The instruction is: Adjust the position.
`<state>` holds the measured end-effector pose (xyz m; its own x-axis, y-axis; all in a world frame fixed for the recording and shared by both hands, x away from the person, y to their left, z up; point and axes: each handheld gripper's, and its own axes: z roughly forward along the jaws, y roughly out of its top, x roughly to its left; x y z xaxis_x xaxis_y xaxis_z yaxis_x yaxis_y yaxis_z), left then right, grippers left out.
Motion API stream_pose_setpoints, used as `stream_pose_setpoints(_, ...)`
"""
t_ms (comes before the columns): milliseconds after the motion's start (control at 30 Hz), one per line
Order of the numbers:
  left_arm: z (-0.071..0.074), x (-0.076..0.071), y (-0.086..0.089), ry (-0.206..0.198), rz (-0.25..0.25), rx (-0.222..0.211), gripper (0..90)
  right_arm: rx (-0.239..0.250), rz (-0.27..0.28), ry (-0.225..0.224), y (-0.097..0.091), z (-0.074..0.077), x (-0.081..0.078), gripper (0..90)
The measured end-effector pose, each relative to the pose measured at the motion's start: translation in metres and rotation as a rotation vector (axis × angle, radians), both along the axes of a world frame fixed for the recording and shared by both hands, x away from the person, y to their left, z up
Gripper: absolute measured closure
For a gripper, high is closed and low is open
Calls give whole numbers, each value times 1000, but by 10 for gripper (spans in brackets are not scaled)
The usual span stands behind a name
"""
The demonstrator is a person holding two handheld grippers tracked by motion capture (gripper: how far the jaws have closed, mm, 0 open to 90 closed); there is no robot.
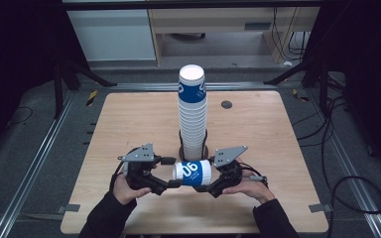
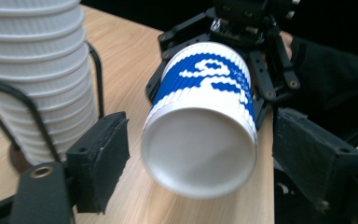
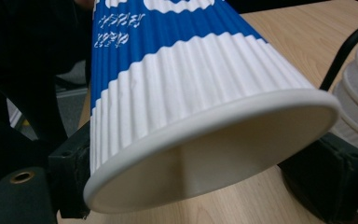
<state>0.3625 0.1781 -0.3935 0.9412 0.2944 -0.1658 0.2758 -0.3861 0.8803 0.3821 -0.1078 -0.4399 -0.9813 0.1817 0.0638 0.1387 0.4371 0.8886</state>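
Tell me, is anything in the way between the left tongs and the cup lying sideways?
No, nothing visible is. The cup points its closed bottom at the left tongs, whose jaws stand open on either side of it, not touching. The right tongs hold its rim end. The cup stack stands behind.

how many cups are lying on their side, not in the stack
1. The blue and white cup lies on its side between the left claw and the right claw, just in front of the tall upright cup stack. No others visible.

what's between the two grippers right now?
A single blue-and-white cup lies sideways between the left gripper and right gripper in the high view. Its base faces the left gripper, its open mouth the right.
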Motion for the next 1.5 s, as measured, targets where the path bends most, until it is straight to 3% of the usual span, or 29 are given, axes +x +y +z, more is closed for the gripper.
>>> stream_pose_setpoints(200,-6,3,0,18,-12,72,167,-55,-12,-14,1,-3,1,135)
stream_pose_setpoints(333,-16,4,-10,39,-39,139,160,-99,-9,-26,5,-6,0,135)
stream_pose_setpoints(500,-27,5,-19,64,-68,190,177,-136,11,-34,11,-9,-3,136)
stream_pose_setpoints(767,-30,5,-20,57,-95,229,270,-164,37,-30,17,-13,-5,135)
stream_pose_setpoints(933,-29,4,-19,41,-94,215,275,-166,33,-23,17,-13,-4,120)
stream_pose_setpoints(1233,-24,8,-8,22,-46,175,276,-91,-25,-17,5,-3,0,62)
stream_pose_setpoints(1500,-19,12,9,-7,27,81,276,-14,-94,1,-11,7,5,56)
